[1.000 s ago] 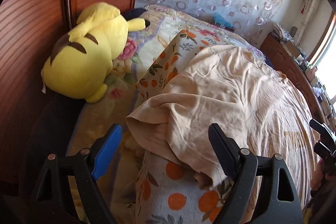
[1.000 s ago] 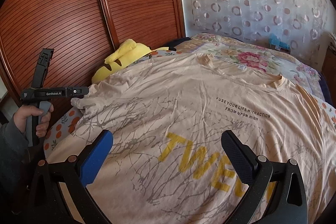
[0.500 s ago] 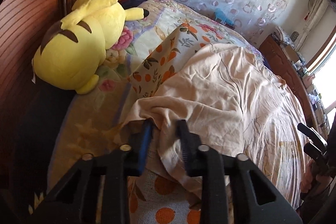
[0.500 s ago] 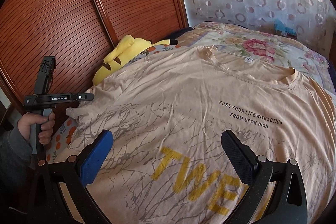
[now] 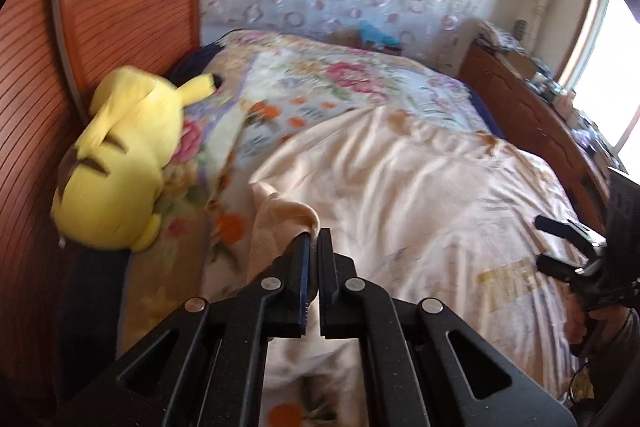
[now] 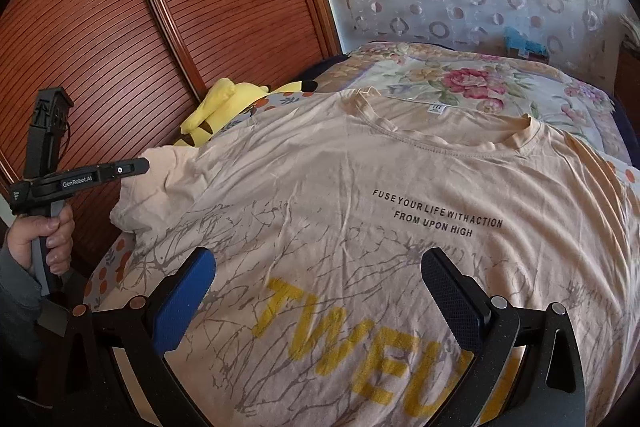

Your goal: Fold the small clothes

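Note:
A peach T-shirt (image 6: 340,187) with yellow letters and black print lies spread face up on the bed. My left gripper (image 5: 316,235) is shut on the edge of its sleeve (image 5: 280,215), which is lifted off the bed and bunched at the fingertips. From the right wrist view the left gripper (image 6: 136,166) shows at the far left, its tip at the raised sleeve (image 6: 160,179), with a hand on the handle. My right gripper (image 6: 316,263) stands open above the shirt's lower front, nothing between its fingers. It also appears at the shirt's far side (image 5: 542,241).
A yellow plush toy (image 5: 120,163) lies by the brown slatted wardrobe door (image 6: 160,7), left of the shirt. A floral bedspread (image 5: 340,79) covers the bed's far end. A wooden cabinet (image 5: 532,115) with clutter runs along the right side under a window.
The left gripper's jaws closed onto the sleeve edge, then rose and drew it up off the orange-print cloth. The right gripper shifted slightly over the shirt and stayed open.

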The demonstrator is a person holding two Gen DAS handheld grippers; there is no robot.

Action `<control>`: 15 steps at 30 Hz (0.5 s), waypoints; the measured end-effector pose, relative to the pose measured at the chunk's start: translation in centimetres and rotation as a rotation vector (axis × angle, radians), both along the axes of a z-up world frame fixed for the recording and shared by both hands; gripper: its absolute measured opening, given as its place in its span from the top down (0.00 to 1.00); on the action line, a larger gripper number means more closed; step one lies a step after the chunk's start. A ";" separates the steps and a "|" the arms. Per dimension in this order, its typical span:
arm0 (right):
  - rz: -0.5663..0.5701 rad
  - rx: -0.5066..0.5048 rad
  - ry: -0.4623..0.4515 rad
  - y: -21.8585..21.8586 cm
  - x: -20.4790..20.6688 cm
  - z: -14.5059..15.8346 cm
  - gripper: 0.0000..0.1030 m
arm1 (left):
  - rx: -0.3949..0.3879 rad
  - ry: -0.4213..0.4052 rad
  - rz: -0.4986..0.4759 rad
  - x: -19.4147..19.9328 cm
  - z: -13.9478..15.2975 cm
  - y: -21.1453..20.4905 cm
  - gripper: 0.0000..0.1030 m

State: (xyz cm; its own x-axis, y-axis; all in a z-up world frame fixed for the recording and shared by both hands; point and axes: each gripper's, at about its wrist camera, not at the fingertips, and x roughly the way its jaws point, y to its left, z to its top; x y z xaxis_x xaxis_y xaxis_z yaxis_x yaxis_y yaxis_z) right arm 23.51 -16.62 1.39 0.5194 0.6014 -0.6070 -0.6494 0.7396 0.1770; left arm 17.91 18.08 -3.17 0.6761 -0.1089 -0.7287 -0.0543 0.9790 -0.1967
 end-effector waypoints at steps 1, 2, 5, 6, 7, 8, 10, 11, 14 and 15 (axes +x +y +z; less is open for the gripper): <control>-0.009 -0.001 -0.006 -0.1 -0.2 0.0 0.00 | -0.004 -0.014 -0.034 0.6 0.7 -1.1 0.96; -0.018 -0.001 -0.011 -0.2 -0.3 0.1 0.00 | -0.007 -0.021 -0.062 1.0 1.2 -1.9 0.96; -0.045 0.008 -0.018 -1.0 -0.9 0.3 0.00 | -0.012 -0.025 -0.164 2.6 2.5 -5.4 0.96; -0.054 0.011 -0.019 -1.1 -1.0 0.3 0.00 | -0.010 -0.026 -0.185 2.8 2.8 -6.2 0.95; -0.066 0.015 -0.019 -1.4 -1.1 0.3 0.00 | -0.007 -0.027 -0.204 3.0 3.0 -6.9 0.95; -0.075 0.016 -0.019 -1.6 -1.4 0.3 0.00 | -0.004 -0.029 -0.216 3.2 3.2 -7.4 0.95; -0.091 0.020 -0.017 -1.9 -1.6 0.2 0.00 | -0.003 -0.028 -0.214 3.3 3.5 -7.5 0.89; -0.094 0.018 -0.017 -2.0 -1.7 0.4 0.00 | 0.001 -0.029 -0.204 3.2 3.6 -7.4 0.70; -0.103 0.009 -0.024 -1.7 -2.3 0.5 0.00 | 0.033 -0.031 -0.157 2.7 3.4 -6.0 0.47; -0.102 0.009 -0.022 -1.4 -2.3 0.5 0.00 | 0.035 -0.022 -0.143 2.4 3.2 -5.6 0.34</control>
State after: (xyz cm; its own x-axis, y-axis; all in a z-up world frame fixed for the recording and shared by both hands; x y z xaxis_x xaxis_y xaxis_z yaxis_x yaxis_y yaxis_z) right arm 21.17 -18.06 1.90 0.5913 0.5501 -0.5897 -0.5749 0.8003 0.1701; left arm 20.28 12.47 -0.01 0.6714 -0.1801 -0.7189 0.0899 0.9826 -0.1623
